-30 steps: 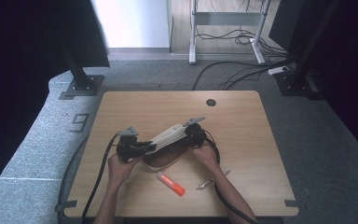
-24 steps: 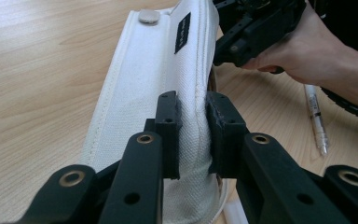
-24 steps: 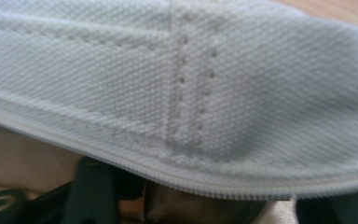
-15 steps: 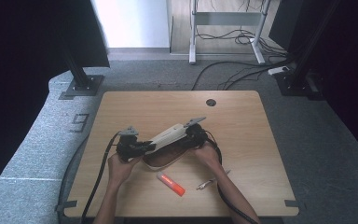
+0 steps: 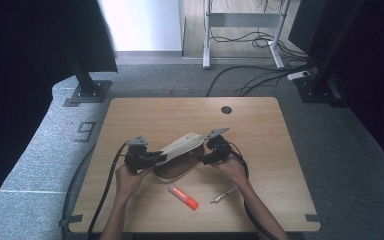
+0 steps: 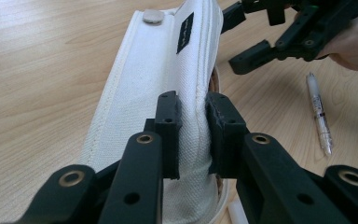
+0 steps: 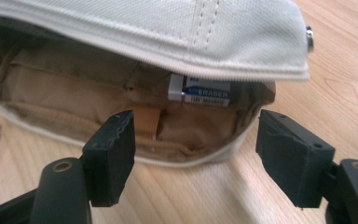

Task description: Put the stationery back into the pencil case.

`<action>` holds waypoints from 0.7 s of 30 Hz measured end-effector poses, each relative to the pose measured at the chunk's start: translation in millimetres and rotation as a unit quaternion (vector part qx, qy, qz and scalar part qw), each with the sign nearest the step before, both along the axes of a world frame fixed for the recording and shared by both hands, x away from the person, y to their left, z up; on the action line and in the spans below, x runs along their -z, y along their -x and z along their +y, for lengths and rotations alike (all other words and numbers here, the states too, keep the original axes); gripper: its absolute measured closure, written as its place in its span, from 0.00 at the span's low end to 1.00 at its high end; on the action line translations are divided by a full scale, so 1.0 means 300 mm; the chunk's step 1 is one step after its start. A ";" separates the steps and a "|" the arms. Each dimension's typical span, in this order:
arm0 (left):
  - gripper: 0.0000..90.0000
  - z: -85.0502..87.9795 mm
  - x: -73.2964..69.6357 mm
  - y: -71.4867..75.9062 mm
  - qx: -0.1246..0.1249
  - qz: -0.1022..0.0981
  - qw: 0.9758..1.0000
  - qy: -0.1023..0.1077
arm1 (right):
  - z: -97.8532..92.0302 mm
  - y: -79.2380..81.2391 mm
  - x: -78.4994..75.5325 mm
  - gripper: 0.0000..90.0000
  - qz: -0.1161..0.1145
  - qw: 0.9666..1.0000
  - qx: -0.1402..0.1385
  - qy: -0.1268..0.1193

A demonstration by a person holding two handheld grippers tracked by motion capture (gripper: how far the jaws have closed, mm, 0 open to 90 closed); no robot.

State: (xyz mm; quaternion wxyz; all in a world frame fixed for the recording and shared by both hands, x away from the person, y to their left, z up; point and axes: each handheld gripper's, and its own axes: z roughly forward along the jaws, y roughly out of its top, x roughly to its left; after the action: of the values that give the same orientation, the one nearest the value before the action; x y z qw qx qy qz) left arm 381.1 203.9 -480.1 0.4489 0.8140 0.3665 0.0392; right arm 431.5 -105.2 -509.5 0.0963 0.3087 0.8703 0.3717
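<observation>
A white canvas pencil case (image 5: 177, 167) lies open at the table's middle, its brown lining showing. My left gripper (image 5: 155, 159) is shut on the case's flap (image 6: 154, 70) and holds it raised; the pads (image 6: 168, 126) pinch the cloth. A white and blue eraser (image 7: 205, 91) rests inside the case, under the flap (image 7: 168, 28). My right gripper (image 7: 196, 154) stands open just outside the case's mouth. Its jaws have just been opening and nothing is between them. The left gripper view also catches the right gripper (image 6: 240, 37) beyond the flap.
An orange-red marker (image 5: 183, 196) lies on the wooden table (image 5: 260, 120) in front of the case. A slim pen (image 5: 223, 195) lies to its right, also seen as a clear-barrelled pen (image 6: 319, 116). A round cable hole (image 5: 225, 109) sits near the far edge.
My right gripper has drawn back a little from the case's mouth, towards the right. The left gripper and the raised flap have stayed where they were.
</observation>
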 end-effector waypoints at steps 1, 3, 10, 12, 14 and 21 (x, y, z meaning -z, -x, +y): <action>0.84 0.001 0.000 0.000 0.000 0.000 1.000 0.000 | -0.006 0.004 -0.002 0.29 -0.003 1.000 -0.003 0.002; 0.84 0.000 0.000 0.000 0.000 0.000 1.000 0.000 | -0.015 0.013 -0.007 0.28 -0.004 1.000 -0.006 0.003; 0.84 0.001 0.000 0.001 0.001 0.000 1.000 -0.001 | -0.050 0.047 -0.023 0.24 -0.007 1.000 -0.008 0.001; 0.84 0.001 0.000 0.001 0.002 0.001 1.000 -0.001 | -0.062 0.057 -0.028 0.23 -0.008 1.000 -0.008 -0.001; 0.84 0.000 0.000 0.001 0.002 0.001 1.000 -0.001 | -0.073 0.067 -0.033 0.23 -0.008 1.000 -0.008 -0.002; 0.84 0.001 -0.003 0.003 0.002 -0.001 1.000 -0.002 | -0.120 0.099 -0.036 0.23 -0.006 1.000 -0.006 -0.002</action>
State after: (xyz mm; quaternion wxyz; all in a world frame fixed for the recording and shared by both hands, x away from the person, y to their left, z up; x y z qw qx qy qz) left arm 380.2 204.4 -479.3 0.4479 0.8156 0.3642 0.0398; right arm 401.8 -141.2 -498.7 0.0987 0.3010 0.8709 0.3757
